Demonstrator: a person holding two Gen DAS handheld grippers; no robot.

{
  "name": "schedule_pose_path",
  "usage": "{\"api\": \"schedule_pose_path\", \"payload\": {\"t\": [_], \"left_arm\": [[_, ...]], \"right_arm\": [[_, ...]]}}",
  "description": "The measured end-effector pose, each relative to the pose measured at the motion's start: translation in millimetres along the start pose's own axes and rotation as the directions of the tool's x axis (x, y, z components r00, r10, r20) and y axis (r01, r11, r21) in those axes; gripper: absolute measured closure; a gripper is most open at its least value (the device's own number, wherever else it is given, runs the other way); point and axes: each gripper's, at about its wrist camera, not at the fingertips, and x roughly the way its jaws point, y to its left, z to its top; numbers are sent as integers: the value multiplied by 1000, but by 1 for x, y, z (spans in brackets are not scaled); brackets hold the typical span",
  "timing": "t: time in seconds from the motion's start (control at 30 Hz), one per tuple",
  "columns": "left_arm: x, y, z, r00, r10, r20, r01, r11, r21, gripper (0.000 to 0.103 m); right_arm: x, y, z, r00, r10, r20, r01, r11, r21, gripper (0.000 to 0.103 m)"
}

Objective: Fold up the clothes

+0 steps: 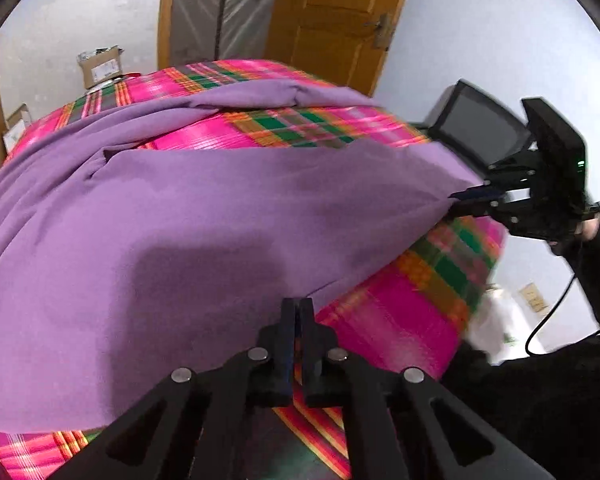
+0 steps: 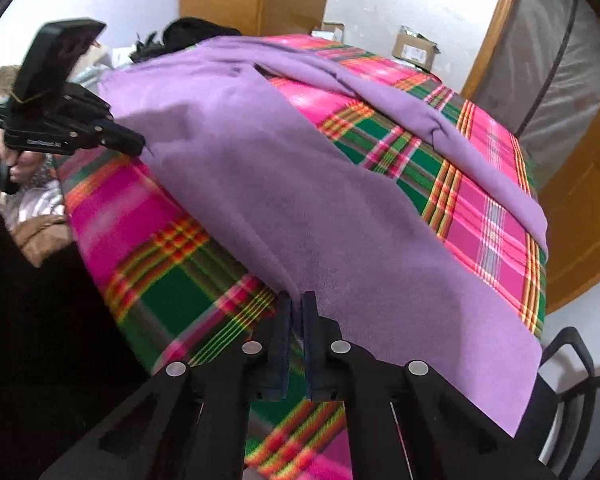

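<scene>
Pinching the near hem of the purple garment [image 1: 204, 208], your left gripper [image 1: 298, 312] had its two fingers pressed together on the cloth's edge, low over the plaid bedspread [image 1: 400, 320]. Your right gripper [image 2: 296, 308] was likewise clamped on that same hem further along, its fingers drawn nearly flat against each other with the fabric's border between them. In the left wrist view, the right gripper showed at the garment's right-hand corner, the cloth pulled to a taut point at its tips.

From the bedspread outward, you had the garment spread across most of its top, one long strip of it lying along the far side with a wedge of bare plaid between that strip and the main panel. Part of the panel hung past the bedspread's edge above a black chair [image 2: 572, 380].

Beyond the bedspread's far edge stood a wooden door [image 1: 332, 12], a grey zipped wardrobe [image 1: 224, 4] and cardboard boxes [image 1: 100, 66]. Off its right side you had open floor and bare wall, with a dark monitor [image 1: 480, 128] close to that corner.
</scene>
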Motion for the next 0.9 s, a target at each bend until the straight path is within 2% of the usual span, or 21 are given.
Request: {"api": "schedule_pose_path", "payload": {"t": [0.07,0.17,0.27,0.33,0.37,0.47,0.53,0.57,0.63,0.67,0.77,0.83,0.87,0.9], "left_arm": [[-15,0,1,999,-45,28,46,999,-13,101],[-16,1,-3,996,-92,4,92,996,-11,101],[-12,1,-8,994,-105,-30,105,994,-8,101],[-14,1,-9,989,-144,-17,144,989,-25,101],[-16,0,-6,990,-143,-5,143,989,-22,101],[-21,-5,1,990,-135,31,136,991,-13,101],[-17,-2,5,994,-100,34,101,995,-22,101],[-14,-1,7,996,-82,35,83,996,-27,101],[-10,2,9,998,-59,33,61,997,-42,101],[-7,5,10,998,-55,31,57,997,-52,101],[-1,9,10,999,-42,19,43,997,-66,101],[3,12,10,999,-33,8,34,997,-72,101],[5,13,11,1000,-30,2,30,997,-75,100],[7,14,12,1000,-23,-2,23,997,-77,100]], "right_arm": [[-15,-4,-3,999,27,28,-27,1000,15,98],[-13,-4,-10,996,85,-15,-85,996,5,95],[-6,-8,-17,995,81,-56,-79,996,35,93],[-11,-20,-19,998,54,-17,-52,994,98,90],[-14,-27,-20,999,38,2,-38,991,132,85],[-17,-69,-33,994,-110,-3,105,940,323,80],[-19,-98,-45,977,-209,-39,205,873,444,76],[-21,-120,-62,959,-270,-81,271,798,538,71],[-29,-148,-97,945,-304,-119,298,653,697,66],[-33,-162,-115,938,-317,-139,305,569,763,59],[-43,-183,-162,947,-297,-123,241,400,884,51],[-42,-188,-181,964,-255,-76,162,338,927,43],[-41,-191,-192,976,-218,-24,88,288,954,43],[-38,-195,-198,981,-194,9,42,257,966,43]]}}
